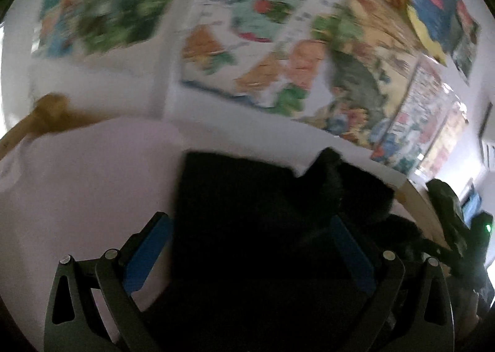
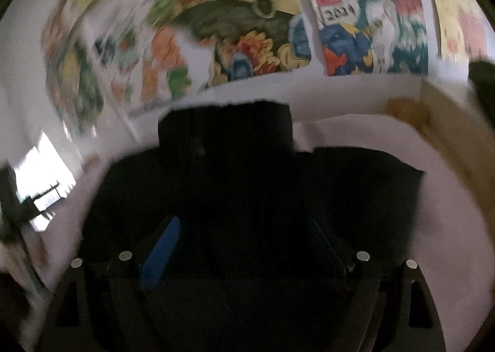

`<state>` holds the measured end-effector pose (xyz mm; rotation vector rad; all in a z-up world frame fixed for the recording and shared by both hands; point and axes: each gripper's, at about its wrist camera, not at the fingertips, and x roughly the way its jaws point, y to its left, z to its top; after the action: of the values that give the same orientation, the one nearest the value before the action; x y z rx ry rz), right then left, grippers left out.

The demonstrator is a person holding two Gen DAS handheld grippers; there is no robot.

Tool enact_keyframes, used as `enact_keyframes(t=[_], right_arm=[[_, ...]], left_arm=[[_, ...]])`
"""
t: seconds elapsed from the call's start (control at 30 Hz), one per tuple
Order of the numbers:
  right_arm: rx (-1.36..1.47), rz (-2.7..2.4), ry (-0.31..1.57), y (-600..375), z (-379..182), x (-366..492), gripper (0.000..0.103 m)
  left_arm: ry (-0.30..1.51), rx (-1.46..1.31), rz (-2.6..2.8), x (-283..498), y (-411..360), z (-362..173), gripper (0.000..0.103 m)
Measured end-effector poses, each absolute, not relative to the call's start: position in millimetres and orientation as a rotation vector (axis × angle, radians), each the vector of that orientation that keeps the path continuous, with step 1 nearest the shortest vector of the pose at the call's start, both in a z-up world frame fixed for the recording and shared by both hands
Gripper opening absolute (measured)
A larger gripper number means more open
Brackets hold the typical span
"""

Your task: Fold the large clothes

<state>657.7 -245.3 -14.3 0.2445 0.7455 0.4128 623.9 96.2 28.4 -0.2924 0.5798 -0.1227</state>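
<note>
Two spread grippers over soft black cloth

Both my left gripper (image 1: 247,246) and right gripper (image 2: 244,243) gape wide, holding nothing. Garment (image 1: 247,197) lies on the white table (image 1: 92,172); limp, light, I judge. I'd pinch its far edge.

I seem to be in a home bedroom: bright cartoon posters (image 1: 278,52) cover the white wall (image 1: 102,79) behind a white-sheeted bed (image 1: 77,185).
</note>
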Motion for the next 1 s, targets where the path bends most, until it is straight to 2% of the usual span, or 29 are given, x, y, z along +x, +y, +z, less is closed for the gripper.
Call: enact_keyframes(t=[0.2,0.27,0.47,0.5,0.53,0.57,0.6,0.63,0.73,0.83,1.0], right_arm=[[0.336,0.342,0.673,-242.4,-28.9,713.5,0.084],[0.375,0.317,0.64,-249.4,-35.7,727.6,0.08],[0.506,0.338,0.587,-262.9,-53.8,764.2,0.05],[0.498,0.342,0.587,-261.9,-56.4,764.8,0.04],[0.485,0.342,0.591,-260.9,-59.8,764.3,0.029],[0.472,0.339,0.591,-260.5,-62.8,763.4,0.026],[0.475,0.348,0.589,-261.8,-65.2,761.1,0.02],[0.483,0.356,0.586,-262.9,-66.5,758.6,0.018],[0.449,0.375,0.584,-261.3,-63.1,747.8,0.016],[0.372,0.385,0.571,-257.0,-55.4,734.3,0.015],[0.23,0.403,0.542,-254.8,-39.0,698.9,0.013]], left_arm=[[0.63,-0.301,-0.143,708.0,54.8,27.6,0.101],[0.653,-0.285,-0.121,735.4,41.7,21.4,0.101],[0.674,-0.242,-0.082,777.3,21.0,3.3,0.099],[0.671,-0.247,-0.089,779.1,19.5,2.0,0.094],[0.667,-0.251,-0.106,781.3,17.1,1.2,0.084],[0.667,-0.25,-0.123,783.3,14.3,0.4,0.074],[0.678,-0.246,-0.134,786.5,12.1,-1.5,0.05],[0.702,-0.245,-0.134,790.2,10.5,-4.2,0.031],[0.725,-0.262,-0.147,789.3,12.4,-9.3,0.011],[0.684,-0.268,-0.166,773.5,17.9,-2.7,0.005],[0.624,-0.299,-0.16,729.9,34.1,7.4,0.004]])
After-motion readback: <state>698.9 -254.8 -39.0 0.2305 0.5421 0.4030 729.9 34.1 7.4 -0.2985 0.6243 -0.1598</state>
